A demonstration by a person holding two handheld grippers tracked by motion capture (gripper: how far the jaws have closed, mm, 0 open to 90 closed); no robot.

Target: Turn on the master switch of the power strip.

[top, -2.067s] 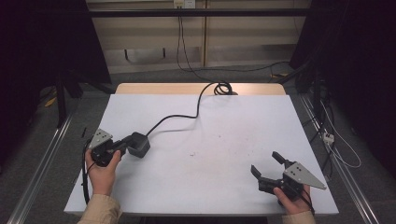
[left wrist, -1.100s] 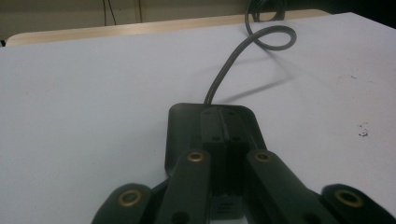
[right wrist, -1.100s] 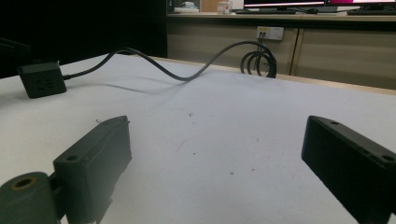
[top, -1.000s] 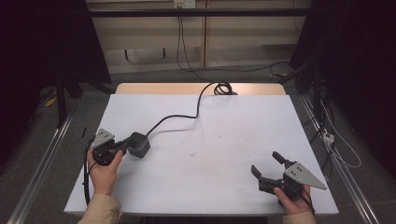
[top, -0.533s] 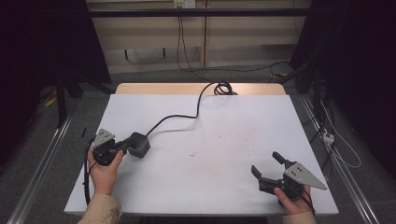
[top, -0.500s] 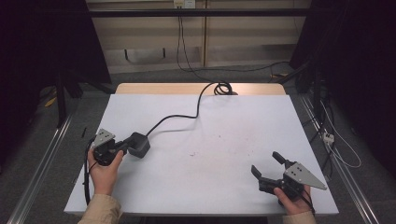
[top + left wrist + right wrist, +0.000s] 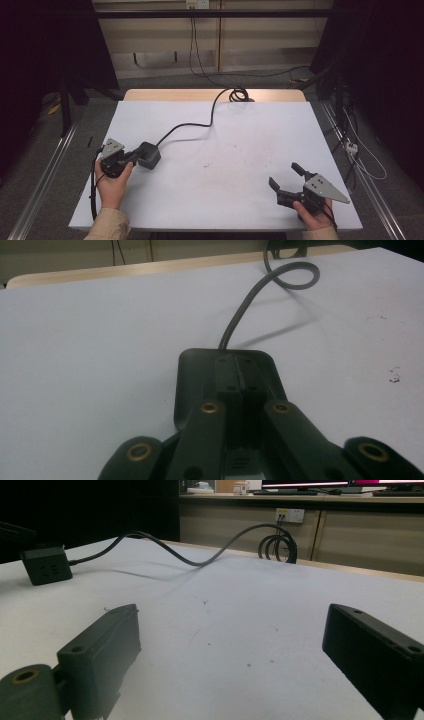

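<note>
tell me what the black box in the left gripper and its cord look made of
Black box: likely moulded plastic, matte, with rounded corners and dull sheen. Cord: probably rubber or vinyl sheathing, smooth dark grey, bending in soft loops. Left gripper is shut on it.

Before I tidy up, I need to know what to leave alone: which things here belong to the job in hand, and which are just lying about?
In use:
- black power box, held by left gripper
- its grey cable
- right gripper, open, waiting

Lying about:
- wall socket
- floor cables
</note>
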